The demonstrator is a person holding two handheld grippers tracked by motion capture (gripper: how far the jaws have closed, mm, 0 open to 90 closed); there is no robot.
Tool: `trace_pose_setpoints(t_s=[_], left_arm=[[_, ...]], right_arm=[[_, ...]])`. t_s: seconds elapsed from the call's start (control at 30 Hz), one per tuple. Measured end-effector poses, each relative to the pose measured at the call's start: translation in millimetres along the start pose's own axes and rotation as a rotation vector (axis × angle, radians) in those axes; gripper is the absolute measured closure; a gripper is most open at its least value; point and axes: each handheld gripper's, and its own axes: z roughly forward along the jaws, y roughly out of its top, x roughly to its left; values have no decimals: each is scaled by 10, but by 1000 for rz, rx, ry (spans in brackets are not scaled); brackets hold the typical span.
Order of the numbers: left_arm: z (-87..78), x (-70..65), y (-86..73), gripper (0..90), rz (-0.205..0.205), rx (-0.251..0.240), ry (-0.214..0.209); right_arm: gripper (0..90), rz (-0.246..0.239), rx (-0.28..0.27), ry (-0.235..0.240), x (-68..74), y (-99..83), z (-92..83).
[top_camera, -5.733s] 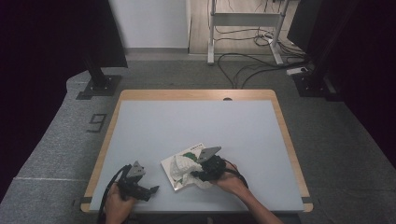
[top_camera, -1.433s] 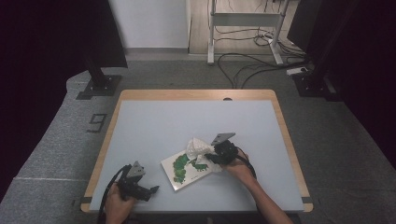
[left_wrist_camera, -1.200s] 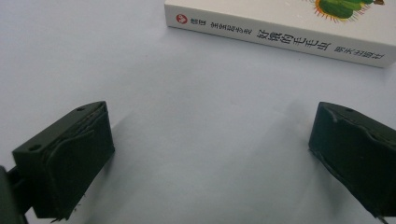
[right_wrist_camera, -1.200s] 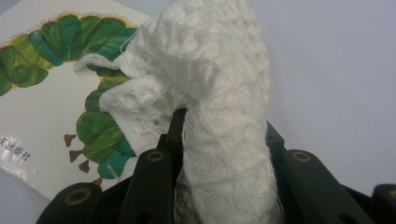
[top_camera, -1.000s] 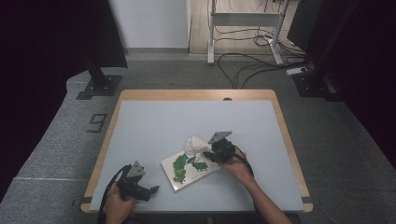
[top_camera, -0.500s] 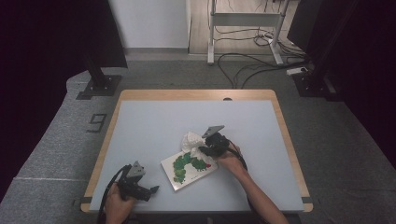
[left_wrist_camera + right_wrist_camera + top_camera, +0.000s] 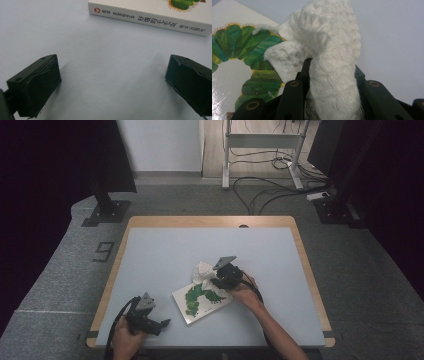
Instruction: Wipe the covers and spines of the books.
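The right gripper (image 7: pixel 220 279) has its fingers clamped on a white cloth (image 7: pixel 329 62), held at the book's (image 7: pixel 202 300) far right corner. Soft, light and limp, it should bunch and drape; pinch a thick fold. The left gripper (image 7: pixel 112 82) rests open, empty, on the bench (image 7: pixel 165 250).

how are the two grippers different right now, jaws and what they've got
The left gripper has its jaws wide apart with bare table between them; the right gripper is clamped on a white cloth. The left sits short of the book, facing its spine; the right holds the cloth at the book's cover. Both are black, two-jawed and hand-held.
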Motion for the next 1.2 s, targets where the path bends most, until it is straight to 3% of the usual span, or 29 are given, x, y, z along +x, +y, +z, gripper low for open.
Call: trace_pose_setpoints(t_s=[0.43, 1.2], left_arm=[[0, 0, 0, 0, 0, 0, 0], [0, 0, 0, 0, 0, 0, 0]], right_arm=[[654, -54, -28, 79, 214, 96, 73], [653, -121, -42, 149, 548, 331, 239]])
